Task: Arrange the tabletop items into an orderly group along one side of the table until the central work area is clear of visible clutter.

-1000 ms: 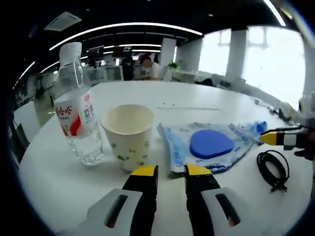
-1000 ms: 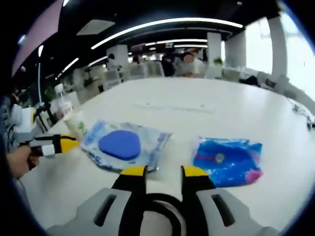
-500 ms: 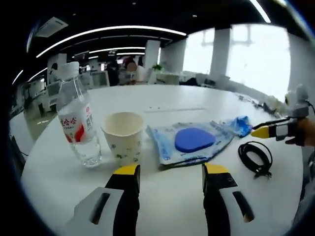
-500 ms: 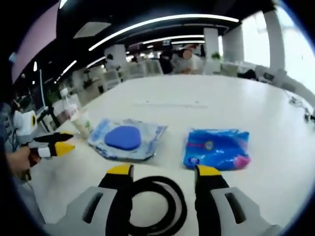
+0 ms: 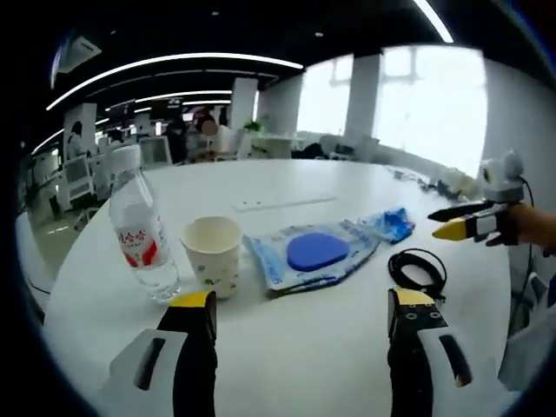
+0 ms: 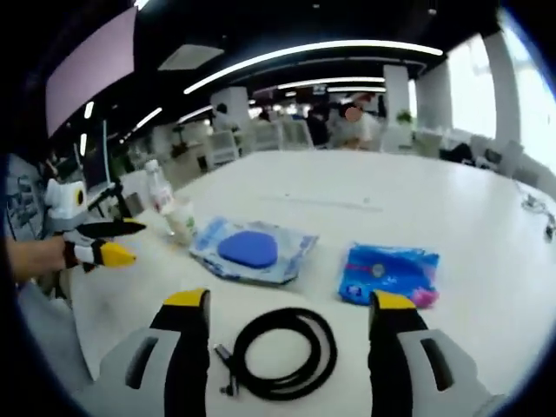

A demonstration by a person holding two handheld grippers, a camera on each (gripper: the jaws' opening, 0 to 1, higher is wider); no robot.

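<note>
My left gripper [image 5: 301,314] hangs above the table [image 5: 330,347] with its jaws spread wide, gripping nothing. My right gripper [image 6: 291,306] does the same, jaws wide apart over the table, each held in a hand.

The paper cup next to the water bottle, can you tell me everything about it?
The paper cup is white with small green and dark specks printed on its side. It stands upright on the white table, open at the top and looking empty. It sits close beside the water bottle; whether they touch is unclear. The clear packet with the blue pad lies on its other side.
</note>
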